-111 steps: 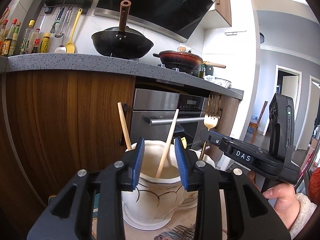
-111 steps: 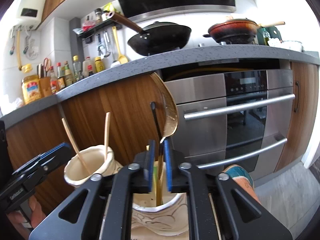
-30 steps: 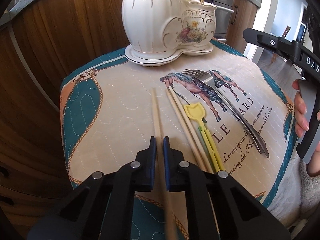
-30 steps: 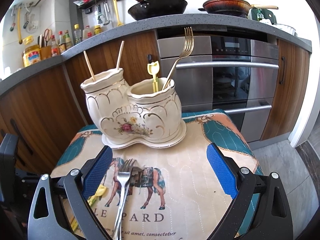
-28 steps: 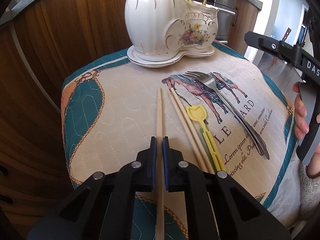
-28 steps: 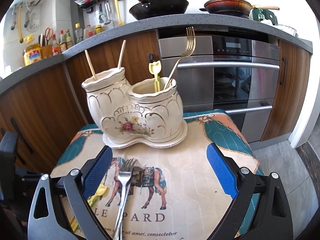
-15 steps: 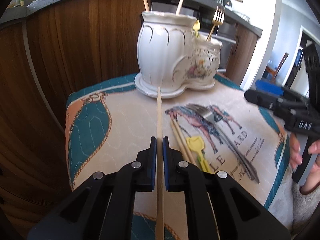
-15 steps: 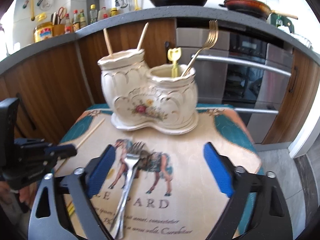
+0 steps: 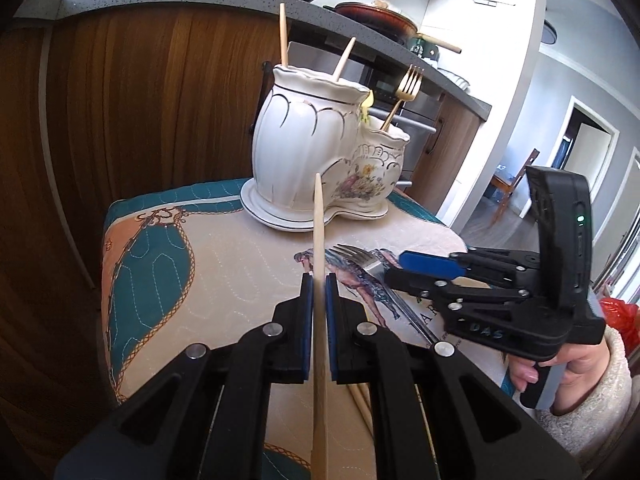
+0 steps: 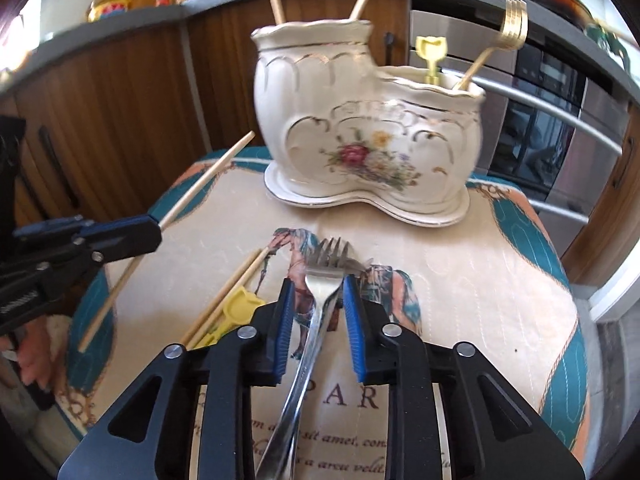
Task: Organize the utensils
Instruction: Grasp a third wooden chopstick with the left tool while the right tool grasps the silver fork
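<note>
My left gripper point(image 9: 319, 282) is shut on a wooden chopstick point(image 9: 318, 220), held off the mat and pointing at the white ceramic two-pot holder point(image 9: 312, 152). The right wrist view shows that left gripper point(image 10: 158, 228) at the left with the chopstick point(image 10: 208, 176). My right gripper point(image 10: 318, 286) is low over the mat, its jaws closing around the neck of a silver fork point(image 10: 326, 268). A small gap shows on each side of the fork. The taller pot holds two chopsticks. The lower pot holds a gold fork point(image 10: 508, 28) and a yellow utensil point(image 10: 431, 50).
Two loose chopsticks point(image 10: 236, 288) and a yellow utensil point(image 10: 240, 306) lie on the quilted mat point(image 10: 480, 280), left of the silver fork. Wooden cabinet fronts point(image 9: 140, 100) and an oven point(image 10: 560, 92) stand close behind the holder. A hand point(image 9: 576, 364) holds the right gripper.
The right gripper came down over the silver fork and its wide jaws narrowed around it. The left gripper lifted and tilted up with the chopstick.
</note>
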### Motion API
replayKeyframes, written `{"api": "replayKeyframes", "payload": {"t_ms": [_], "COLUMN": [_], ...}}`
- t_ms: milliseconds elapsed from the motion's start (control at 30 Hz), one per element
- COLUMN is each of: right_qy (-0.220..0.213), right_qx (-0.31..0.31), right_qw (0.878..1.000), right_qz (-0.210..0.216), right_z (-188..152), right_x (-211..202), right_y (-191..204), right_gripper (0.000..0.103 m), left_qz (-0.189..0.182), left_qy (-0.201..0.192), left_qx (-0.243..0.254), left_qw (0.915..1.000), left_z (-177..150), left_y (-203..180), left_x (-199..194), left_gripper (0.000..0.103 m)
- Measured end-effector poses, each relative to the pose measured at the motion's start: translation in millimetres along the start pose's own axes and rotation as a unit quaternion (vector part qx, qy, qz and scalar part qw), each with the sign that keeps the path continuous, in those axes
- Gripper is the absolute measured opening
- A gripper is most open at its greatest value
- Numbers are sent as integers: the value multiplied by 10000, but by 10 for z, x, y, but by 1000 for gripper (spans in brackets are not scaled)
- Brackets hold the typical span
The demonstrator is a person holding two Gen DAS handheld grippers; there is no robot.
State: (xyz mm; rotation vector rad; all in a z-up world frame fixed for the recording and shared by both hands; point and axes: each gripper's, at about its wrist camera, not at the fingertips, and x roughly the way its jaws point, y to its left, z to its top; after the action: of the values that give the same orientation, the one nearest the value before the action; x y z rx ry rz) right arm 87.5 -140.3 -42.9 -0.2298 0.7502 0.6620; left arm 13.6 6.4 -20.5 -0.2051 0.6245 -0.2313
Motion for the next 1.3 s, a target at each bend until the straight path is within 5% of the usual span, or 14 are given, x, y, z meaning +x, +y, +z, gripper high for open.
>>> {"api": "replayKeyframes", "payload": {"t_ms": [733, 867, 1300], "right_qy": [251, 137, 27], "right_qx": [-645, -517, 325], "right_qw": [9928, 9952, 9985], "right_qz": [-982, -820, -432], "right_z": [82, 81, 73], "right_x": [258, 189, 6], "right_y": [258, 206, -300], "right_gripper": [22, 6, 1], "left_qz": [-288, -302, -332], "left_qy": [85, 84, 115], "left_qx": [9, -4, -45], "left_qw": [9995, 9995, 9994], "left_z": [-41, -49, -59], "left_y": [7, 13, 33], "left_x": [6, 0, -4], "left_gripper": [6, 6, 6]}}
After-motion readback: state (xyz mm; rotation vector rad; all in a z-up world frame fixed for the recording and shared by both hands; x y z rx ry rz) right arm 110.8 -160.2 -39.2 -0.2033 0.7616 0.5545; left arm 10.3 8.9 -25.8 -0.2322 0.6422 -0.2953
